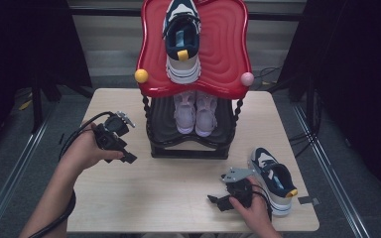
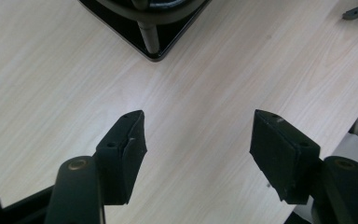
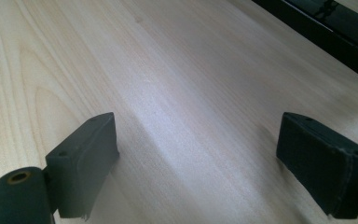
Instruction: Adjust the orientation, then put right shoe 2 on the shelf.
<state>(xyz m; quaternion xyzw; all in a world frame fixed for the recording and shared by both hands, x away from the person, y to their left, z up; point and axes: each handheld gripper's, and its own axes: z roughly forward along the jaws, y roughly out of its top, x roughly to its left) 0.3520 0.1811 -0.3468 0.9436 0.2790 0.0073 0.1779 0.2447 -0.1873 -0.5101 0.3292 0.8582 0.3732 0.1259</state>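
Pale wood covers the table, which stands between dark curtains on a grey floor. Near its front edge the right gripper rests low, jaws spread with nothing but bare wood between them. Just to its right, toward the front right corner, a navy and white shoe lies on the table, its long axis running from the yellow heel tab near the front edge back toward the rack, toe pointing away. That shoe sits just beside the right gripper and well apart from the left one, so the right hand looks the better placed to take it. Toward the left edge the left gripper hangs with jaws parted, gripping nothing. Farther back, a two-tier rack holds pale pink shoes below and the matching navy shoe on its red top shelf. No brand or writing is readable.
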